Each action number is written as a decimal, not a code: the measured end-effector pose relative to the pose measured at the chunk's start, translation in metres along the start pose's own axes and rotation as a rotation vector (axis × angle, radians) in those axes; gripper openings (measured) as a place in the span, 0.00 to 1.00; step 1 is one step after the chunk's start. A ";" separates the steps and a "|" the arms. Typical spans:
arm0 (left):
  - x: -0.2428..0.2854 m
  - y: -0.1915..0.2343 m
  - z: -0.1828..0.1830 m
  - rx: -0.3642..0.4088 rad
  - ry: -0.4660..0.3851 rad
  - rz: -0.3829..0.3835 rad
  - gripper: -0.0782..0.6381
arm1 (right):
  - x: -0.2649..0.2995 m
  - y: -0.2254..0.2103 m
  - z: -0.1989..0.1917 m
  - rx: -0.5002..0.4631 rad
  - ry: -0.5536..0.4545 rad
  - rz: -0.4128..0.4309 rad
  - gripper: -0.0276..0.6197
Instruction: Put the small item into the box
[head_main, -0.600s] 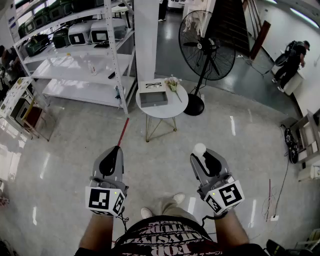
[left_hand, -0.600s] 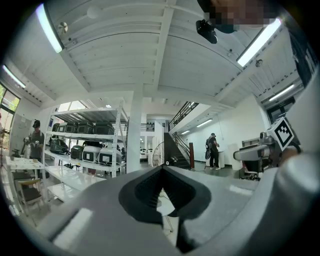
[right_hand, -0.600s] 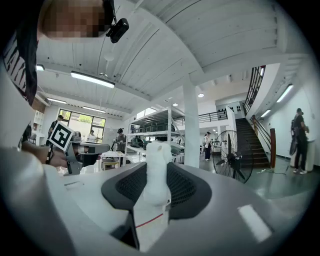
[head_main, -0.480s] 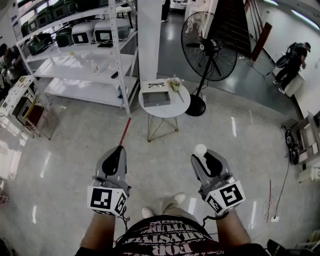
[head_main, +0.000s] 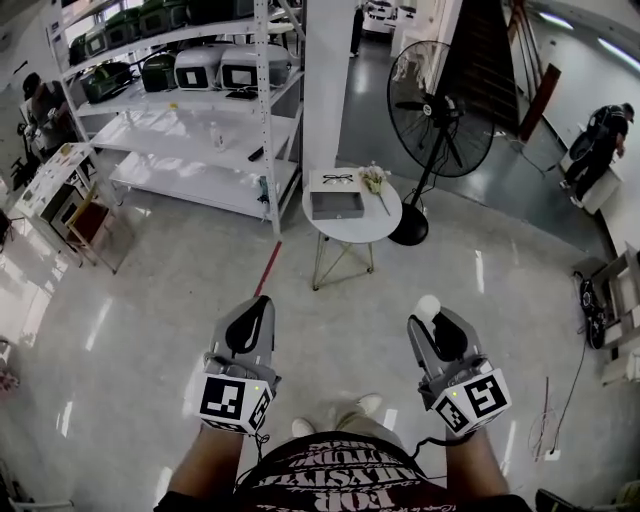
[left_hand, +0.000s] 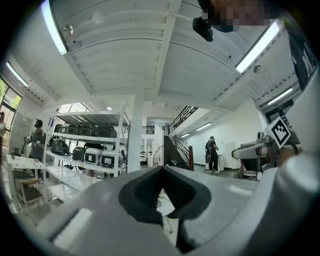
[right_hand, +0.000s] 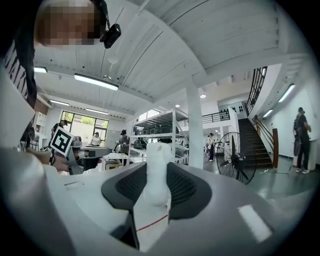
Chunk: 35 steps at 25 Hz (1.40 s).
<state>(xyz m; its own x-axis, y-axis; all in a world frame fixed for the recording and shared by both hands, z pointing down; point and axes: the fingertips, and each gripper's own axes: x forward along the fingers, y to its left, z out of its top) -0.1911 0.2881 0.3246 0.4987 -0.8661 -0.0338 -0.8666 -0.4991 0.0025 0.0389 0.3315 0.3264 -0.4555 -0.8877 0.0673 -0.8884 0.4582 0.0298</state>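
A grey open box sits on a small round white table ahead of me, well beyond both grippers. My right gripper is shut on a small white item that sticks out past the jaw tips; in the right gripper view the white item stands between the black pads. My left gripper is shut with nothing in it, its black pads meeting at the tip. Both grippers hang over the floor near my feet.
Glasses and a bunch of flowers lie on the table beside the box. A standing fan is right of the table, a white shelving rack and pillar behind it. A red line marks the floor.
The view has shifted: the table, fan and shelves sit further right and slightly lower in the head view. Both grippers keep their hold and pose.
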 end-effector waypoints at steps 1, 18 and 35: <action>-0.003 0.002 0.000 0.005 0.004 0.001 0.11 | -0.001 0.003 0.001 0.008 -0.003 0.001 0.28; 0.032 0.024 -0.040 0.024 0.073 0.042 0.11 | 0.041 -0.025 -0.027 0.083 0.041 0.018 0.28; 0.132 0.029 -0.053 0.040 0.106 0.073 0.11 | 0.108 -0.112 -0.033 0.138 0.032 0.058 0.28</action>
<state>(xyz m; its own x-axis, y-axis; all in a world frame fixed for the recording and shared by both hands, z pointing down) -0.1499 0.1577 0.3730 0.4318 -0.8992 0.0709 -0.8996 -0.4350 -0.0385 0.0908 0.1862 0.3630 -0.5060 -0.8570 0.0973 -0.8612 0.4958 -0.1122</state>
